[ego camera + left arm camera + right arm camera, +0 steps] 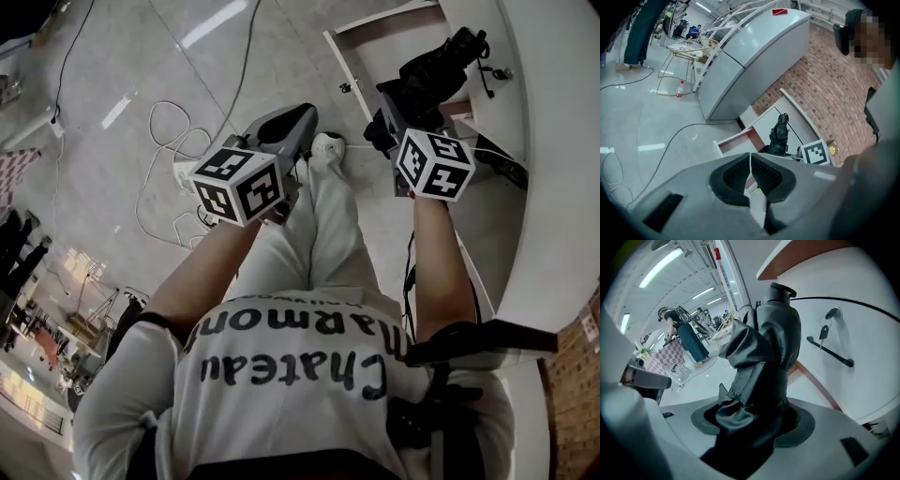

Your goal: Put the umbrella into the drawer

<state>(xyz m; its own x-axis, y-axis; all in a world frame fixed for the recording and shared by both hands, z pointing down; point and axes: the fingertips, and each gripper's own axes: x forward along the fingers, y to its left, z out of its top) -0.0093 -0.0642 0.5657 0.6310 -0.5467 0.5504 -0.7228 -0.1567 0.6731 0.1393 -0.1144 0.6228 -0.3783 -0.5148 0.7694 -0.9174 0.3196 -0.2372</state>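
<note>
A black folded umbrella (439,67) sticks out of my right gripper (401,101), which is shut on its lower part; in the right gripper view the umbrella (761,366) fills the middle, upright between the jaws. Beyond it on the floor stands the open white drawer (339,58) with a reddish-brown inside. The left gripper view shows the drawer (723,143) with the umbrella (780,133) hanging above it. My left gripper (296,120) is held to the left of the umbrella, over the floor; its pads (765,176) meet with nothing between them.
A white curved desk (553,141) runs along the right, with a closed drawer front, black handle (830,352) and key (824,332). Cables (164,164) lie looped on the glossy floor at left. My legs and a shoe (326,148) are below the grippers. A brick wall (806,75) stands behind the desk.
</note>
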